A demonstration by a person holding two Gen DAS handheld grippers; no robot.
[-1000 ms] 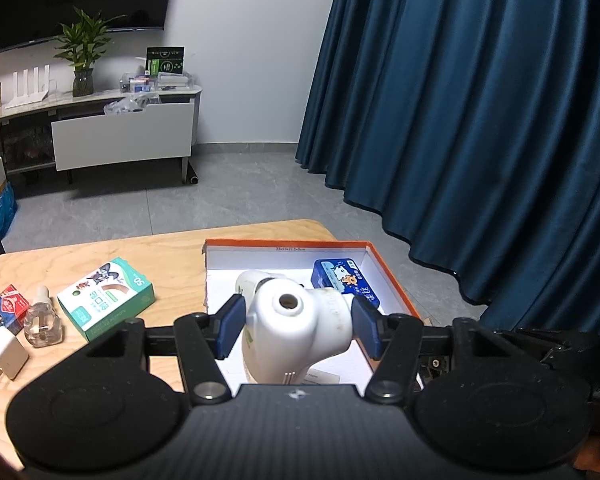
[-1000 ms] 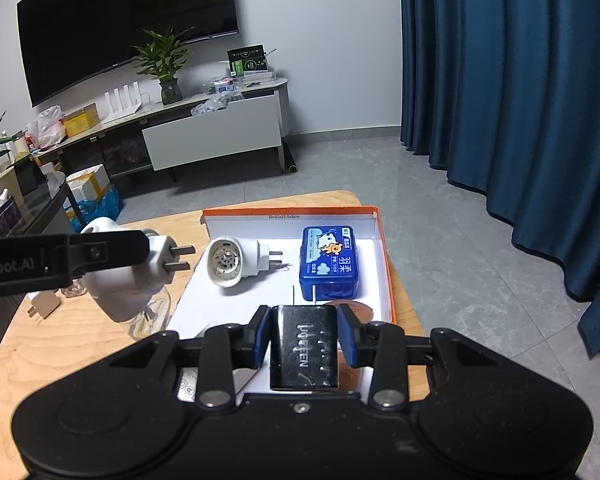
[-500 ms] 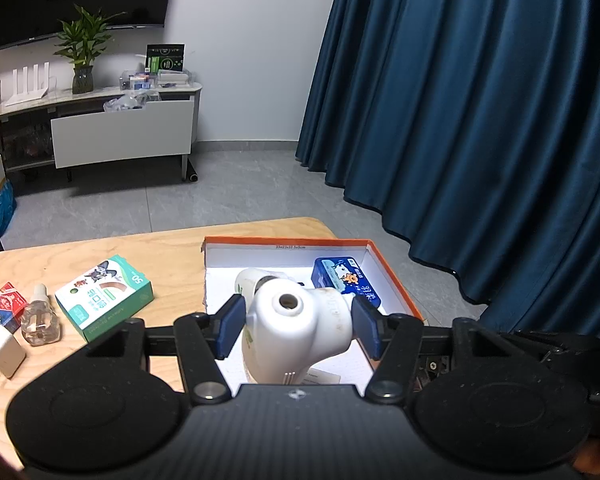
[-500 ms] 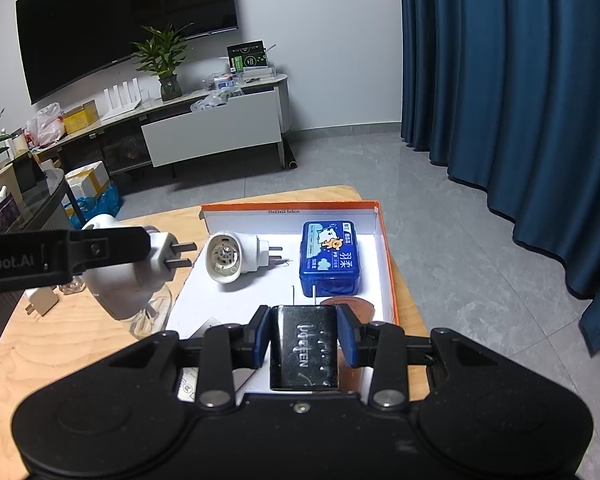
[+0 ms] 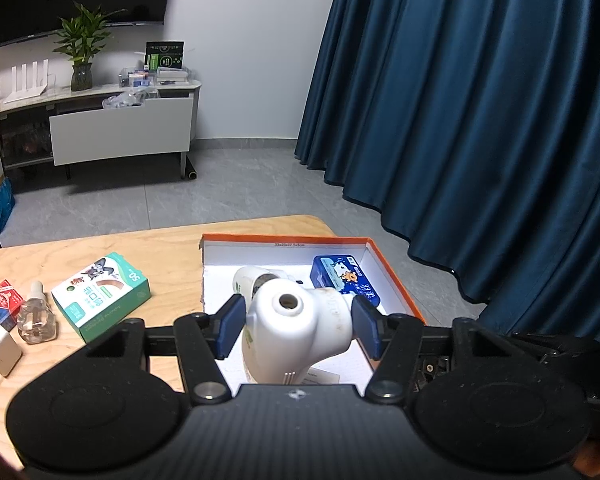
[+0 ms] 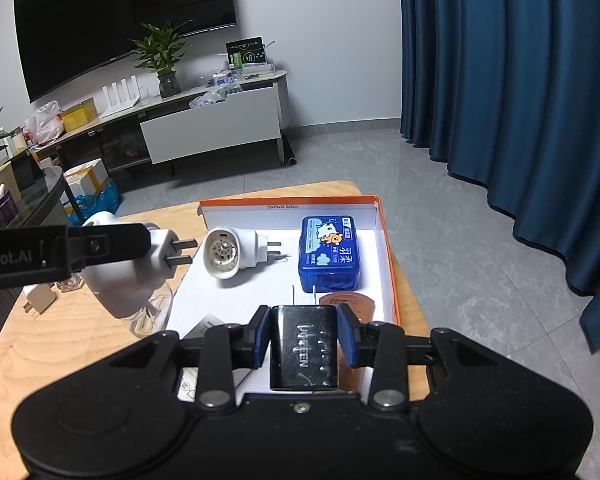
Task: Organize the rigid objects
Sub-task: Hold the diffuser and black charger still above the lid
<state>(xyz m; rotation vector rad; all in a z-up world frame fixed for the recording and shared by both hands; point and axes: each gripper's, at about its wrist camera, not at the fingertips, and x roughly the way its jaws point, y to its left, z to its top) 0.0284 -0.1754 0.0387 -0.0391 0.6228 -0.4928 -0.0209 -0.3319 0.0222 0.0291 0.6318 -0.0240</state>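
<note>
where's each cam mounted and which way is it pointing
Left wrist: sits on the left gripper, looking forward over the table at the orange-edged box; its own fingers clamp a white plug-in device.
Right wrist: sits on the right gripper, facing the same box from nearer its right side; its fingers clamp a black charger, and the left gripper enters from the left.
Shared: the box, blue tin, second white plug-in, curtain, TV console.
</note>
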